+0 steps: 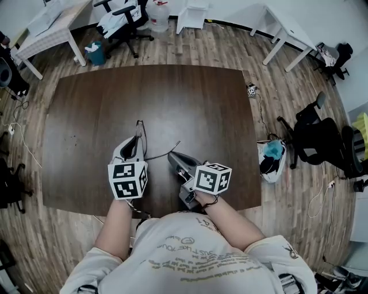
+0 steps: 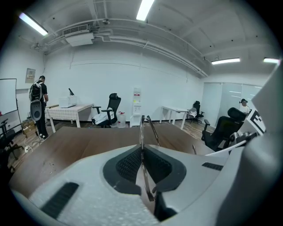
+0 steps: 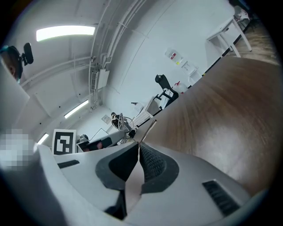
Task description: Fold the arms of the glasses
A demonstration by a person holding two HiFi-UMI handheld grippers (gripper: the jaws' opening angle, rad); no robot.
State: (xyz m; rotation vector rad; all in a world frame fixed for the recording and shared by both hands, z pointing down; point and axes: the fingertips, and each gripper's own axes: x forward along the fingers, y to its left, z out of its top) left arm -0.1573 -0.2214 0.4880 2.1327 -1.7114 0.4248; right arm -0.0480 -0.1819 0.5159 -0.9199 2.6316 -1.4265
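Thin wire-framed glasses (image 1: 163,154) are held over the near middle of the dark brown table (image 1: 172,97). My left gripper (image 1: 138,138) is shut on the front of the glasses; in the left gripper view the rim (image 2: 141,128) runs upright between the pads, with one arm (image 2: 153,129) slanting away behind it. My right gripper (image 1: 171,157) comes in from the right and is shut on the other arm (image 3: 149,129), a thin rod sticking out past its closed pads (image 3: 150,161). The lenses themselves are too thin to make out.
The table's near edge (image 1: 155,213) lies just below both grippers, against the person's body. On the wooden floor around stand white desks (image 1: 54,26), black office chairs (image 1: 313,138), a water bottle (image 1: 159,14) and a bag (image 1: 270,156) at the right.
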